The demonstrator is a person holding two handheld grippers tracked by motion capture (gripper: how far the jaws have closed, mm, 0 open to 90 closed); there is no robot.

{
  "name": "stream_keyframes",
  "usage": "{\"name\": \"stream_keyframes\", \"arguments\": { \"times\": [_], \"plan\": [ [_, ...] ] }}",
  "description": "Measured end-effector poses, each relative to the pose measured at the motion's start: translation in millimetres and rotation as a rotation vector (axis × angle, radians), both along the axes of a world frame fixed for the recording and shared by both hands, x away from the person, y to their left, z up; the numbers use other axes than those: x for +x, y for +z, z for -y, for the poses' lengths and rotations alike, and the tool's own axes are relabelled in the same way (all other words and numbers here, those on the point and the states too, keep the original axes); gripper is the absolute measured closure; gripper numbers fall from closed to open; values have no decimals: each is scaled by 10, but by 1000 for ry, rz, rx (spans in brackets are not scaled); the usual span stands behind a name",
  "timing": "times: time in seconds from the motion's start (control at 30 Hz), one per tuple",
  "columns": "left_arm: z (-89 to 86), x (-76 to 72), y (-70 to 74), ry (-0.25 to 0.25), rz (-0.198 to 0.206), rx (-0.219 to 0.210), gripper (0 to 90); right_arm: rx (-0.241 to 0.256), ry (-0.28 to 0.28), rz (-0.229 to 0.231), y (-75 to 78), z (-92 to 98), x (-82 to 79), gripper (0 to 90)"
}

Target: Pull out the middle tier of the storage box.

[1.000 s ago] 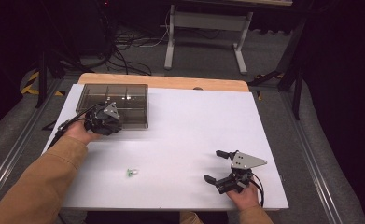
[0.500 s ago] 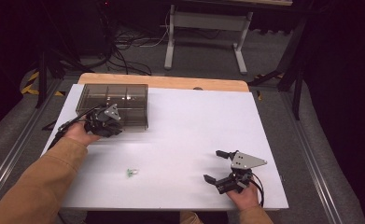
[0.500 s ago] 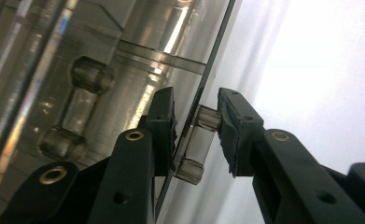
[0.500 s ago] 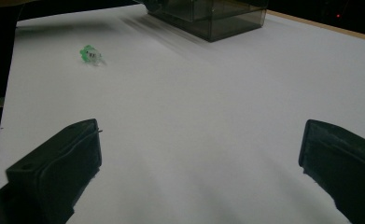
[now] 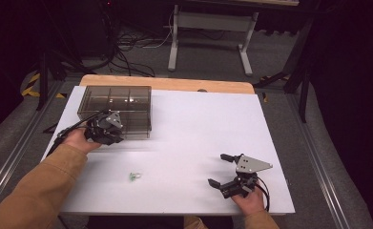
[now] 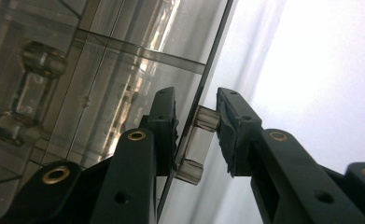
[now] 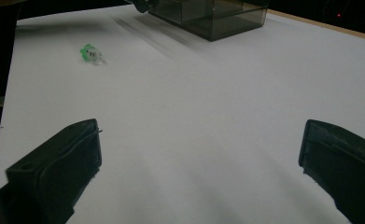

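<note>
High view: the left tool (image 5: 108, 130) sits at the near edge of the box (image 5: 116, 110), a smoky clear case with compartments at the far left of the table (image 5: 198, 124). The right tool (image 5: 224, 170) rests near the right front corner, well apart from the box, jaws spread wide and holding nothing. A small green piece (image 5: 135, 176) lies alone on the table between the two hands, nearer the front. Judging from this, the work is at an early stage: the box lid seems only just gripped, it does not look raised, and the green piece is not yet picked up. Whether anything lies in the compartments is too dim to tell.

Left gripper view: the left tool (image 6: 196, 133) is narrowed around the box's thin lid edge, one jaw on each side, with a small clear knob (image 6: 207, 118) against the right pad. The pads look very close to the plastic, but I cannot tell if they are pressing firmly. The box (image 6: 77, 70) walls reflect light, so the inside is hard to read; two clear hinge-like lugs show at the left.

Right gripper view: the right tool (image 7: 199, 154) stands wide open over bare table. The green piece (image 7: 91, 53) lies far left, slightly blurred; its shape is hard to make out. The box (image 7: 213, 14) is cut off at the top edge.
</note>
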State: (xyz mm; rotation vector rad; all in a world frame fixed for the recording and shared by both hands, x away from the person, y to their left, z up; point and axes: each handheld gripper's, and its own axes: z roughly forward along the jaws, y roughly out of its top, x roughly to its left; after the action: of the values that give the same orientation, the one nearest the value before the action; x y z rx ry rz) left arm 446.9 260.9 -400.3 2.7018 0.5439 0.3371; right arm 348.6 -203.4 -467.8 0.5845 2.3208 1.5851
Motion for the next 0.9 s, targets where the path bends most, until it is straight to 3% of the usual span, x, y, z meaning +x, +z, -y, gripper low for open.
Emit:
{"name": "stream_keyframes", "arguments": {
  "times": [0.9],
  "plan": [
    [-7, -111, -23, -5, -15, 6, 699, 0, 0, -2, 0, -2, -1, 0]
  ]
}}
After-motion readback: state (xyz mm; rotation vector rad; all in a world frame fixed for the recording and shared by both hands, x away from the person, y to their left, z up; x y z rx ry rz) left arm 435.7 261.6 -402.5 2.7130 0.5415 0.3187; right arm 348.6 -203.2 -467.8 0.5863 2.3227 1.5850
